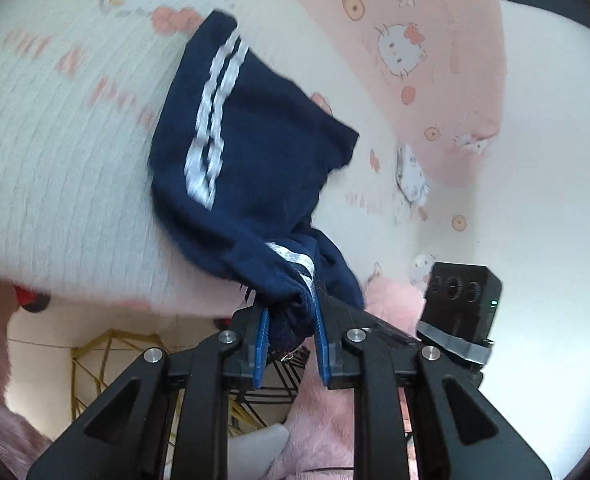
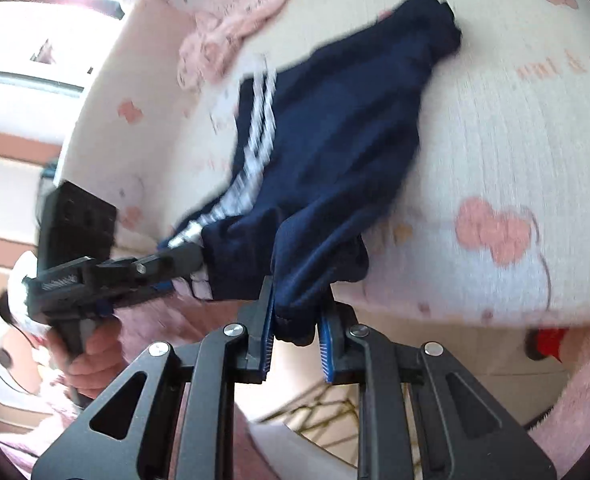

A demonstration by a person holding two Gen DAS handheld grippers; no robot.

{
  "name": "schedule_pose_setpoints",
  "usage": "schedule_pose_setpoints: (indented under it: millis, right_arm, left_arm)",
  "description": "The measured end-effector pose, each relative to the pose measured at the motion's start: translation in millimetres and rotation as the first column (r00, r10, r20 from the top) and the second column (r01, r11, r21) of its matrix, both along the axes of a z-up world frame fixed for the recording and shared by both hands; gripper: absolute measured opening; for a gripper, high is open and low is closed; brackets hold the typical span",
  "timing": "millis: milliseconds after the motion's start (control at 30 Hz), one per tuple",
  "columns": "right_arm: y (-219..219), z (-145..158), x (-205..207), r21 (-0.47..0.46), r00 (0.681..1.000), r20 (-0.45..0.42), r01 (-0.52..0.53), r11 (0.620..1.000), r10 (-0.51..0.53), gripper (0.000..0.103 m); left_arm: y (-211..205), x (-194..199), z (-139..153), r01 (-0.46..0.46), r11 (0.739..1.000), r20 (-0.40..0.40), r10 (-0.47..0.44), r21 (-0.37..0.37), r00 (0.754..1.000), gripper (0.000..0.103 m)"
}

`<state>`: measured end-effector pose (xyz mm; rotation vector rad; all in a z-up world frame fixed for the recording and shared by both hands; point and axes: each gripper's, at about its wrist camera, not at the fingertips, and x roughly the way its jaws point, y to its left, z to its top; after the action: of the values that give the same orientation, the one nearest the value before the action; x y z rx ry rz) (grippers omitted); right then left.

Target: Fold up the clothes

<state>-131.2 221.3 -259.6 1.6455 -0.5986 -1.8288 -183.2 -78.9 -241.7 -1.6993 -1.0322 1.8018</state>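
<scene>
Left gripper (image 1: 291,320) clenched on a bunched edge of the navy shorts (image 1: 255,140). Right gripper (image 2: 297,320) likewise clamped on the same edge, just beside the left. Shorts extend ahead of both onto the patterned bedsheet (image 1: 55,160), white stripes uppermost.

- The navy blue fabric shorts (image 1: 255,152) (image 2: 335,152) with two white side stripes lie rumpled and partly spread on the white, pink-printed bedding.
- Their near edge is bunched and lifted off the bed's edge, pinched at two points.
- The far end lies flat on the bed.
- The fabric is motion-blurred.
</scene>
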Motion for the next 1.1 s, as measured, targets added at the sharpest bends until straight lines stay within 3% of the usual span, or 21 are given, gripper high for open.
schedule_pose_setpoints:
  millis: [100, 167, 267, 333, 400, 467, 533, 633, 733, 800, 833, 867, 933, 1100]
  right_arm:
    - [-25.9, 15.8, -20.5, -0.026, 0.999, -0.022, 0.031, 0.999, -0.031, 0.019]
    - [-44.3, 28.0, -47.6, -0.036, 0.996, -0.053, 0.074, 0.997, -0.075, 0.021]
    - [-55.9, 34.5, -87.2, 0.008, 0.984, -0.109, 0.139, 0.99, -0.137, 0.033]
    - [-58.6, 38.0, -108.7, 0.049, 0.973, -0.158, 0.177, 0.983, -0.168, 0.035]
    - [-55.1, 43.9, -115.9, 0.123, 0.957, -0.243, 0.194, 0.973, -0.16, 0.041]
    - [-43.4, 44.1, -109.7, 0.169, 0.948, -0.293, 0.181, 0.969, -0.126, 0.043]
    - [-40.2, 29.9, -110.3, 0.21, 0.953, -0.29, 0.157, 0.965, -0.092, 0.044]
    - [-59.1, 13.3, -106.9, 0.278, 0.968, -0.252, 0.08, 0.957, -0.008, 0.044]
    - [-83.7, 8.7, -102.1, 0.294, 0.959, -0.267, -0.012, 0.956, 0.094, 0.044]
    - [-95.9, 1.0, -103.6, 0.339, 0.952, -0.267, -0.054, 0.939, 0.151, 0.044]
    - [-99.3, -4.5, -106.4, 0.357, 0.949, -0.264, -0.067, 0.932, 0.169, 0.038]
    - [-104.2, -8.9, -111.4, 0.367, 0.946, -0.268, -0.074, 0.927, 0.181, 0.035]
    - [-104.1, -5.1, -116.7, 0.358, 0.936, -0.298, -0.073, 0.931, 0.187, 0.027]
    - [-100.0, -5.4, -139.6, 0.338, 0.933, -0.315, -0.063, 0.939, 0.176, 0.028]
  left_arm:
    - [8.1, -25.5, 3.3, -0.011, 1.0, 0.012, 0.011, -0.007, 1.0, 0.026]
    - [16.6, -48.1, 3.0, -0.016, 1.0, 0.007, 0.016, -0.008, 1.0, 0.049]
    - [7.3, -77.7, 11.7, -0.024, 0.994, -0.067, 0.017, -0.104, 0.998, 0.053]
    - [5.1, -84.5, 21.8, -0.032, 0.969, -0.175, -0.012, -0.244, 0.984, 0.053]
    - [3.6, -80.6, 24.6, -0.017, 0.951, -0.239, -0.06, -0.308, 0.969, 0.053]
    - [6.3, -76.0, 16.1, 0.008, 0.94, -0.24, -0.095, -0.34, 0.966, 0.052]
    - [16.2, -72.0, 11.5, 0.043, 0.912, -0.244, -0.155, -0.409, 0.957, 0.052]
    - [33.2, -66.6, 17.9, 0.072, 0.846, -0.308, -0.269, -0.528, 0.913, 0.052]
    - [40.9, -72.3, 15.8, 0.075, 0.812, -0.312, -0.306, -0.579, 0.9, 0.052]
    - [43.3, -80.7, 9.2, 0.089, 0.8, -0.287, -0.314, -0.593, 0.905, 0.04]
    - [45.0, -84.4, 6.4, 0.096, 0.792, -0.276, -0.32, -0.602, 0.906, 0.023]
    - [49.2, -85.4, 6.1, 0.101, 0.775, -0.276, -0.339, -0.624, 0.899, 0.016]
    - [47.6, -83.7, 5.8, 0.099, 0.748, -0.281, -0.363, -0.656, 0.888, 0.012]
    - [41.9, -100.3, 8.0, 0.025, 0.745, -0.308, -0.306, -0.666, 0.901, 0.012]
